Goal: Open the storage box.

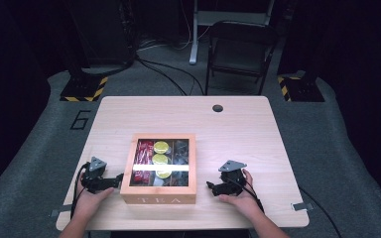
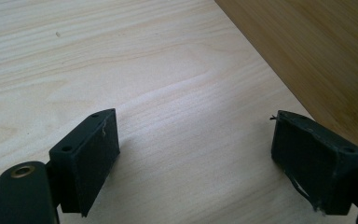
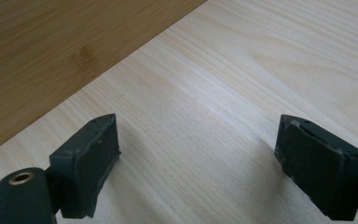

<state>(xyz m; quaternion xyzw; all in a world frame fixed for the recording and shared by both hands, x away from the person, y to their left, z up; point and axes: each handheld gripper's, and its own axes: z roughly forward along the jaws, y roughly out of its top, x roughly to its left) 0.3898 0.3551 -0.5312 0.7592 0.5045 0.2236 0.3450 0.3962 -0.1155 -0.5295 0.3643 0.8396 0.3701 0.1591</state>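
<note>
At the near edge of the table (image 1: 238, 114), we held a hand-held gripper in each hand, one on either side of a wooden tea box (image 1: 159, 198). The left hand-held gripper (image 1: 113, 181) lay just beside the box's left wall, jaws spread wide with nothing between them; in its own view, only bare table showed between the pads (image 2: 89, 158), with the box wall (image 2: 317, 56) rising at the right. The right hand-held gripper (image 1: 212, 188) lay near the box's right wall, a little apart, jaws likewise spread and empty.

The box sat at the near middle of the table, its front lettered TEA, its windowed lid down. We judged that we were at the start, poised to handle the box; the next move probably called for bringing the jaws onto the lid's edge or the side walls.

Through the lid we made out red packets (image 1: 144, 153) at the left and yellow-green round ones (image 1: 160, 158) in the middle; glare crossed the window, and the right compartments were too dark to read.

Beyond the table stood a folding chair (image 1: 240, 49) in near darkness.
</note>
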